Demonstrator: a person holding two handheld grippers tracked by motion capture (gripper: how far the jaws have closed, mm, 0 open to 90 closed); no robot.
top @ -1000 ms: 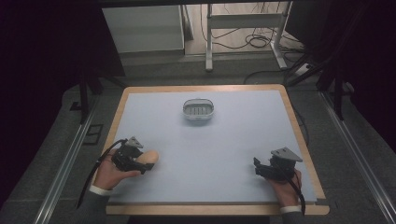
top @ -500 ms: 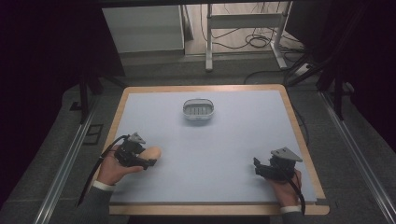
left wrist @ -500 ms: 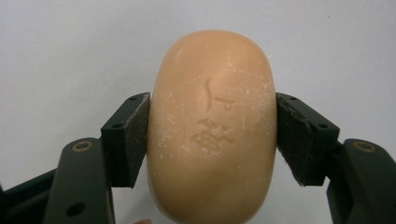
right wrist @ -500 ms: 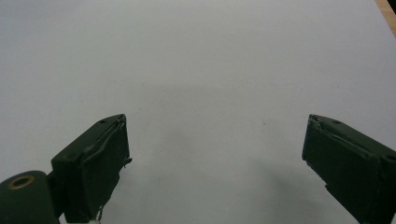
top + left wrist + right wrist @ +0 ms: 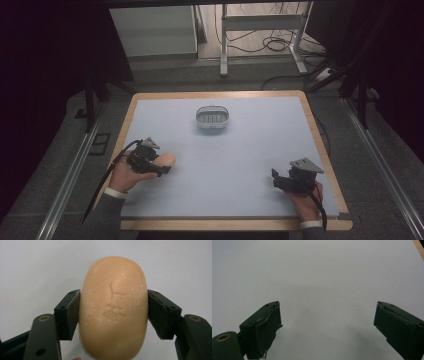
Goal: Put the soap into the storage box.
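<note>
We work at a desk (image 5: 240, 165) with a pale surface, bare but for a small white soap dish (image 5: 212, 119) standing toward its far side, empty as far as we can tell. Our left gripper (image 5: 159, 167) pinches a peach-coloured soap bar (image 5: 113, 307) across its width, near the desk's left edge, well apart from the dish. The pickup looks done; carrying and placing the bar remain. Our right gripper (image 5: 276, 180) rests with fingers spread, holding nothing.
</note>
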